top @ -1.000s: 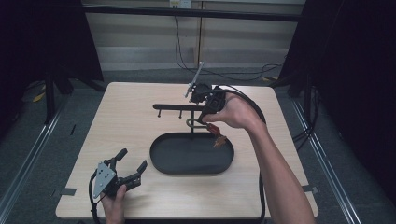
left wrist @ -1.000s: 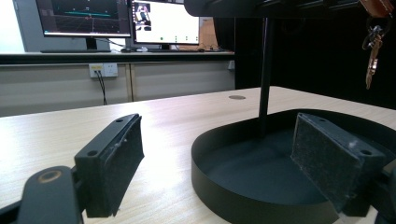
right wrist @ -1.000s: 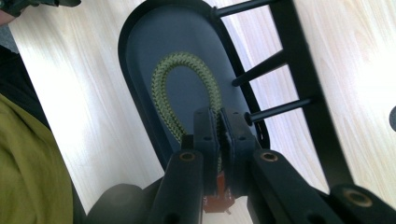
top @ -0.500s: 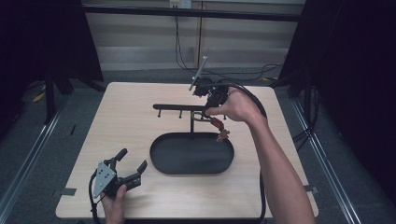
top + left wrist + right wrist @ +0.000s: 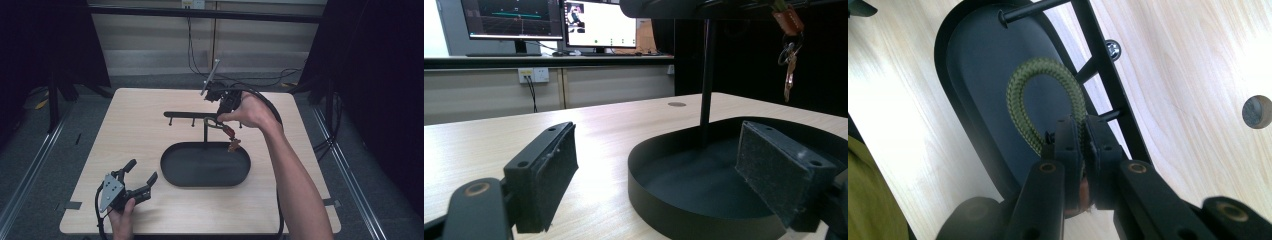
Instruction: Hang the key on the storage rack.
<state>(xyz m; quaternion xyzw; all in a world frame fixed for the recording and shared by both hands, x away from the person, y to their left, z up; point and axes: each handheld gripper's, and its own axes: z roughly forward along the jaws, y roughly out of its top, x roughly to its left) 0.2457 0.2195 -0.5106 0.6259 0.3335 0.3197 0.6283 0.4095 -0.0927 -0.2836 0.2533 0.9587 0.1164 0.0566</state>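
Keys (image 5: 233, 145) on a green cord loop (image 5: 1040, 95) are held up by the right gripper (image 5: 1082, 131) beside the crossbar of the black key stand (image 5: 200, 115). In the right gripper view the two black jaws are seen pressed together on the cord, with the loop standing free above the fingertips and close to one of the pegs of the crossbar; whether the loop touches the peg cannot be told. In the high view a brown tag (image 5: 229, 132) and the keys are seen hanging below the right hand (image 5: 250, 111), above the far right edge of the oval black tray (image 5: 172, 172) that forms the base of the stand. In the left gripper view the same tag (image 5: 787, 21) and keys (image 5: 789, 65) are seen dangling under the crossbar.

Near the front left corner of the wooden table (image 5: 120, 130) the left gripper (image 5: 141, 178) is kept low. Its jaws are spread wide and nothing is held between them; the tray lies just in front of them.
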